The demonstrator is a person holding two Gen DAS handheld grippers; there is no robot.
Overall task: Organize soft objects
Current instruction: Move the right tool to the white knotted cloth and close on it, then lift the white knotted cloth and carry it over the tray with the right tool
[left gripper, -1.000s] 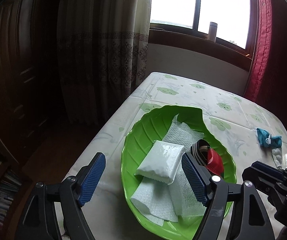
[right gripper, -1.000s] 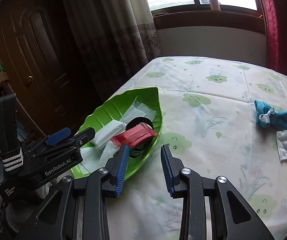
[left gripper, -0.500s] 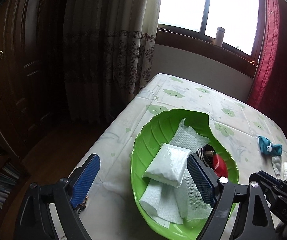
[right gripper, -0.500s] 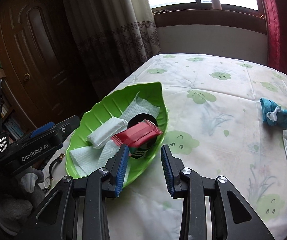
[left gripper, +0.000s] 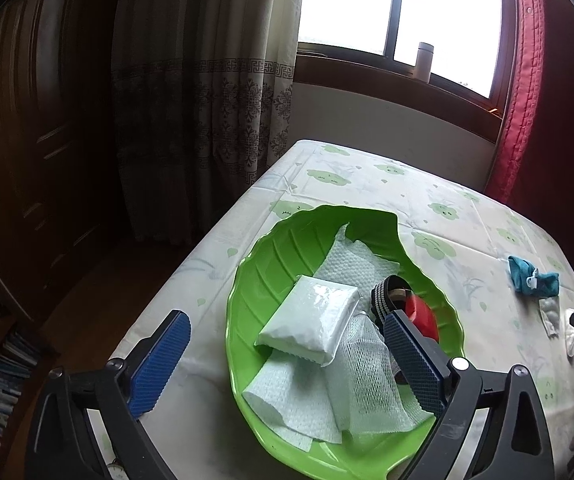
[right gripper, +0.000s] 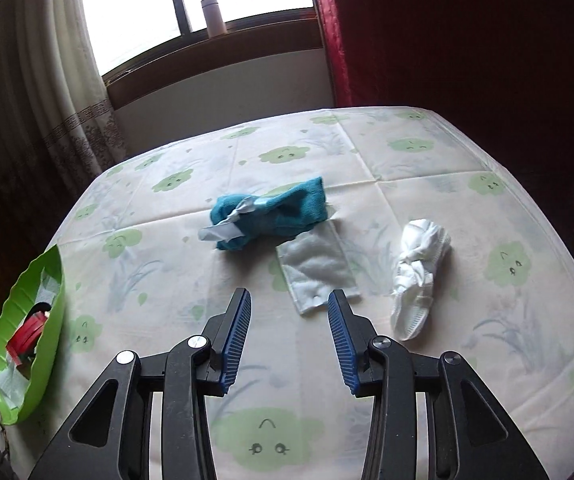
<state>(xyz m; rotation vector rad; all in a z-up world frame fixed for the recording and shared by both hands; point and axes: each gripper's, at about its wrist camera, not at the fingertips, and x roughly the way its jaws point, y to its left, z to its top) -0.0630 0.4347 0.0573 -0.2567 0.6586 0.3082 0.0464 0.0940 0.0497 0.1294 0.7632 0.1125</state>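
A green leaf-shaped tray (left gripper: 283,248) holds a white tissue pack (left gripper: 307,316), paper towels (left gripper: 299,404), white mesh (left gripper: 367,380), a striped band (left gripper: 383,292) and a red packet (left gripper: 421,314). My left gripper (left gripper: 283,360) hangs open just above the tray's near half. In the right wrist view my right gripper (right gripper: 289,328) is open over the tablecloth, right before a flat white pad (right gripper: 315,268). A teal sock bundle (right gripper: 267,212) lies behind the pad, and a white knotted cloth (right gripper: 419,264) lies to the right. The tray (right gripper: 53,312) sits at the far left.
The table carries a pale cloth with green cloud prints (right gripper: 411,144). A window sill with a white bottle (right gripper: 214,16) runs behind it, flanked by a beige curtain (left gripper: 207,100) and a red curtain (right gripper: 407,32). A dark wardrobe (left gripper: 27,140) stands left.
My right gripper has swung right, away from the tray toward the pad, the sock and the white cloth, and its jaws have widened. My left gripper has drawn back slightly from the tray.
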